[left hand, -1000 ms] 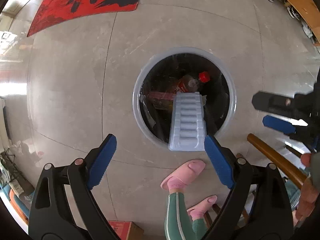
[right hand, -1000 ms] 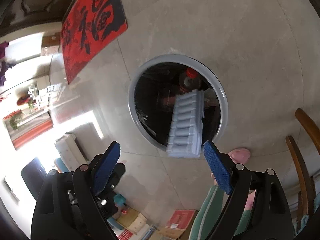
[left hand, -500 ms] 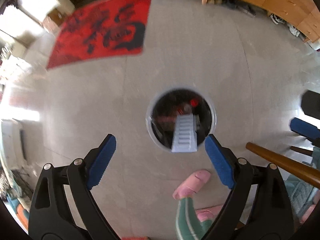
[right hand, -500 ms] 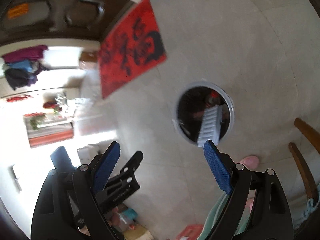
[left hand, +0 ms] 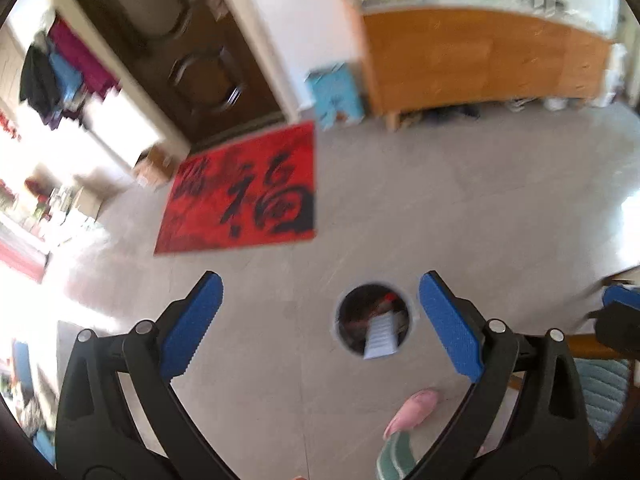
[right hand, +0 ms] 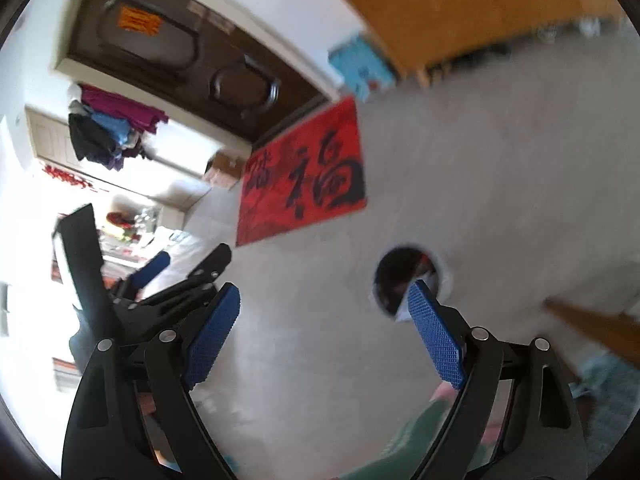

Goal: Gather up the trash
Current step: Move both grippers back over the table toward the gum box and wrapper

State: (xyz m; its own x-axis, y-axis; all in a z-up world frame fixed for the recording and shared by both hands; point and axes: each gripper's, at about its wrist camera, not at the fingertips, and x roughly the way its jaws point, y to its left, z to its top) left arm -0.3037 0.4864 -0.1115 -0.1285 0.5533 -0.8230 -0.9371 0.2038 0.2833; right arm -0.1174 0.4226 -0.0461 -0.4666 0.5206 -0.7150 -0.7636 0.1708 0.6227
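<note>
Both grippers' fingers, left [left hand: 320,320] and right [right hand: 324,334], spread empty above bare floor beside the bin [left hand: 374,326]

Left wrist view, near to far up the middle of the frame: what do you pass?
Pink slipper → trash bin with the white tray sticking out → red mat → blue box by the wall.

Bare grey floor [left hand: 460,208] lies open all round the trash bin [left hand: 374,320], whose mouth is partly blocked by a white ribbed tray [left hand: 382,340] leaning out over its near rim, with a wooden chair [left hand: 592,356] just right and a pink slipper [left hand: 412,406] near.
</note>
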